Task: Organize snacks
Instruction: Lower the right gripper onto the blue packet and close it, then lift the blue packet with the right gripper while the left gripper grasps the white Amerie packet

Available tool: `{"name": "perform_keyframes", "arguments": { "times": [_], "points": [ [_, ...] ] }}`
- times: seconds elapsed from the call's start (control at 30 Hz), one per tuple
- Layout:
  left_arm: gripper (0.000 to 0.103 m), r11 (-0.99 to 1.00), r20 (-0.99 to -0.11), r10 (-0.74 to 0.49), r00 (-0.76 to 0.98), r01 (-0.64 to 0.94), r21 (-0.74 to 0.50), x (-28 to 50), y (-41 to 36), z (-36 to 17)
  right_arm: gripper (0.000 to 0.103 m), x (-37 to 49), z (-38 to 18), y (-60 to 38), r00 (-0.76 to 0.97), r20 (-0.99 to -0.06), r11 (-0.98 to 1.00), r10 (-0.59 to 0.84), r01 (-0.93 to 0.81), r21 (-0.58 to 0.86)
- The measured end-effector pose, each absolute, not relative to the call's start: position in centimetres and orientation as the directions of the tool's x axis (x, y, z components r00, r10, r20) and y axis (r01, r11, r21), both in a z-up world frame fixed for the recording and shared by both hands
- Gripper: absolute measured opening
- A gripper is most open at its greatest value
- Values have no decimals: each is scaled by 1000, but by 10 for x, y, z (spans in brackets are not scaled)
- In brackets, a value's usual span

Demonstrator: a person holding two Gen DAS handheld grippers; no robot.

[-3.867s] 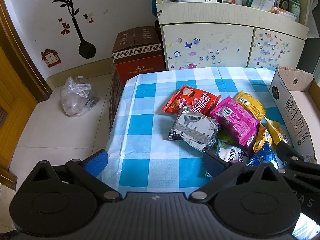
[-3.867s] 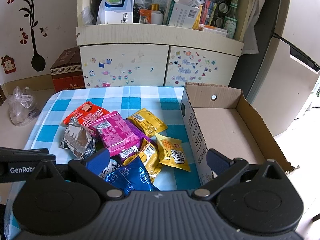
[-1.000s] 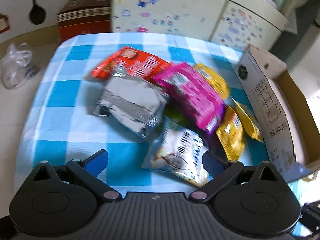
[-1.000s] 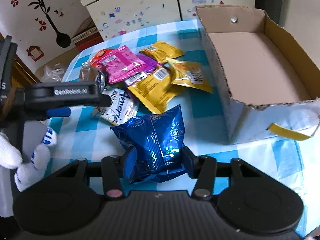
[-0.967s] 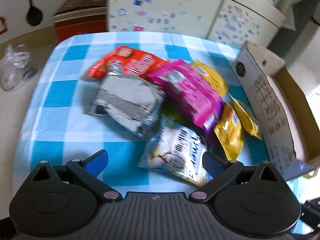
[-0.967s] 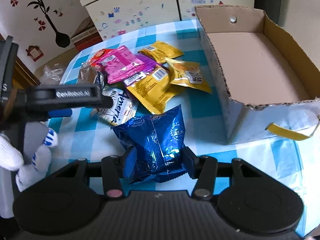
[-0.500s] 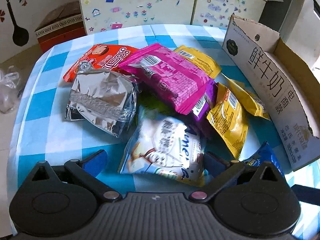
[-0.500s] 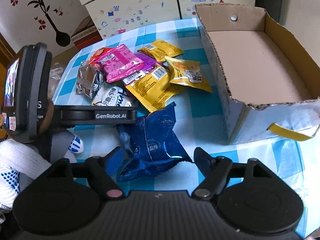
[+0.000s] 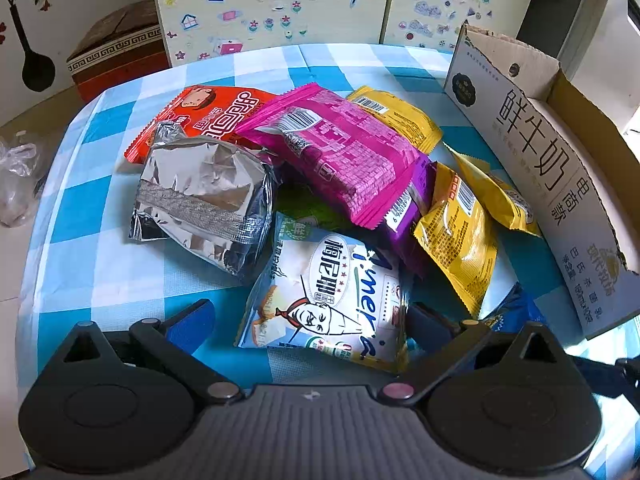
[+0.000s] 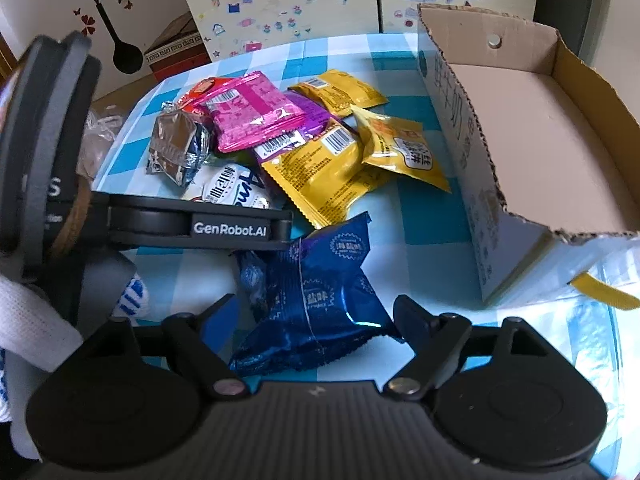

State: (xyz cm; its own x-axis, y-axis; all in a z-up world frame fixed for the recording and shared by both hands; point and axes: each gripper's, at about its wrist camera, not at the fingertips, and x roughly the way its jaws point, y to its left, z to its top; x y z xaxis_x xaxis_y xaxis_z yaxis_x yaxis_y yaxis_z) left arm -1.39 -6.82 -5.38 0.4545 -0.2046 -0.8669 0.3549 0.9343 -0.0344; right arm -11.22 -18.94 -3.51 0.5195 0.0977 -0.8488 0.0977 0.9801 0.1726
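Observation:
A pile of snack packets lies on the blue-checked tablecloth [image 9: 100,264]. A white packet [image 9: 328,300] lies flat between the fingers of my left gripper [image 9: 310,322], which stands open around it without pressing. Behind it are a silver foil pack [image 9: 204,196], a red packet [image 9: 208,116], a pink packet [image 9: 340,152] and yellow packets [image 9: 456,232]. The jaws of my right gripper [image 10: 316,316] are opening. A blue packet [image 10: 316,300] rests on the cloth between them, free of the pads. The open cardboard box [image 10: 460,120] stands at the right.
The left gripper's body [image 10: 200,228] and a gloved hand [image 10: 132,296] cross the left of the right wrist view. A stickered cabinet [image 9: 280,8] stands behind the table. A brown carton [image 9: 116,56] and a plastic bag [image 9: 16,176] sit on the floor.
My right gripper has let go of the blue packet, which now lies on the cloth between spread jaws. My left gripper came in low over the pile, bringing the white packet between its fingers.

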Motion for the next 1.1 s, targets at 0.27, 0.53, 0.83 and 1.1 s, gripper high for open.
{"name": "perform_keyframes", "arguments": {
  "times": [0.27,0.53,0.83,1.1],
  "points": [
    [81,919,-858,-221,464,395,-23,-26,-69,-46,66,-113,-33,-189,534,-837,980,120,69,184],
    [58,930,-848,-229,478,364,-47,-39,-52,-35,60,-118,-23,-184,561,-816,983,141,21,185],
    [56,961,-834,-220,505,258,-97,-54,-23,-28,59,-128,-12,-185,586,-795,981,156,1,193],
    [52,972,-819,-192,540,219,-84,-78,-12,-19,59,-135,2,-192,622,-763,973,178,3,229]
  ]
}}
